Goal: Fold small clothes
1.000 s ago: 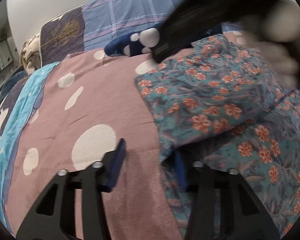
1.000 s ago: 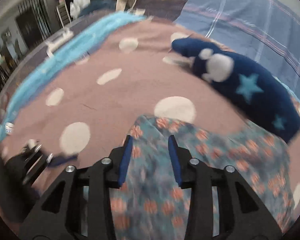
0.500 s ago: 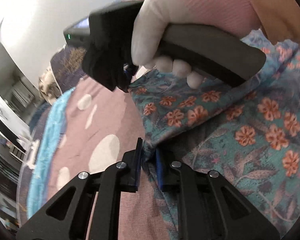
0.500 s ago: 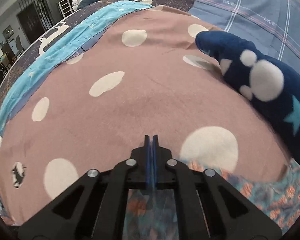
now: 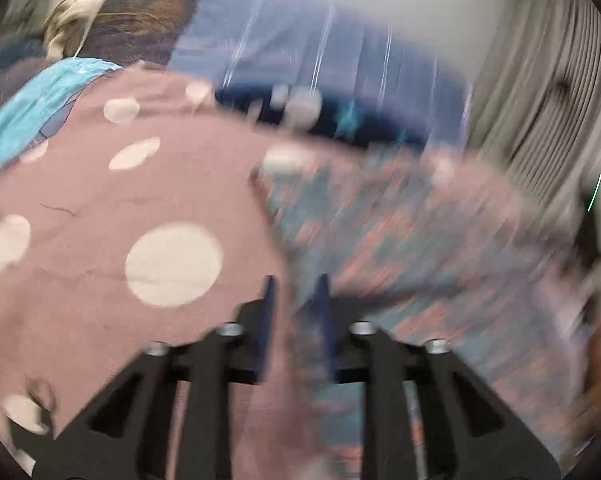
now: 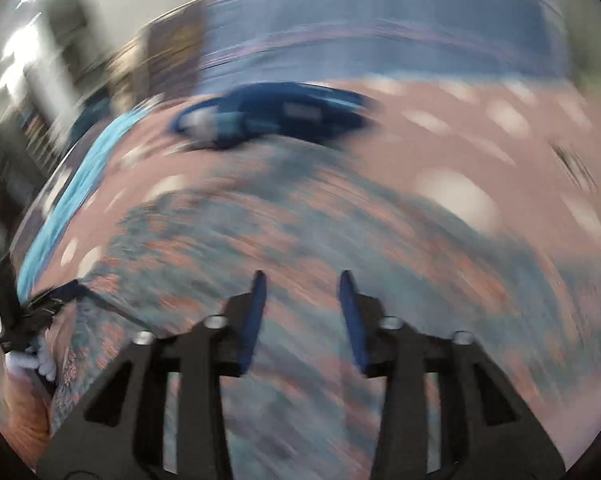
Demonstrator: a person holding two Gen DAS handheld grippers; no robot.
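Both views are smearing badly. The left gripper (image 5: 296,300) is sitting narrowly parted at the edge of the floral cloth (image 5: 400,236); whether it's pinching fabric, I can't tell. The right gripper (image 6: 302,296) is gaping wide over the same cloth, lying on the dotted pink cover (image 5: 100,200). A navy garment (image 6: 276,116) is blurring behind. No readable writing.

Motion blur smears the floral garment (image 5: 400,232) in both views, so its folds and edges cannot be made out. The navy star-patterned cloth (image 6: 276,116) is a streak. The left gripper (image 6: 28,316) is cut off at the right view's edge.
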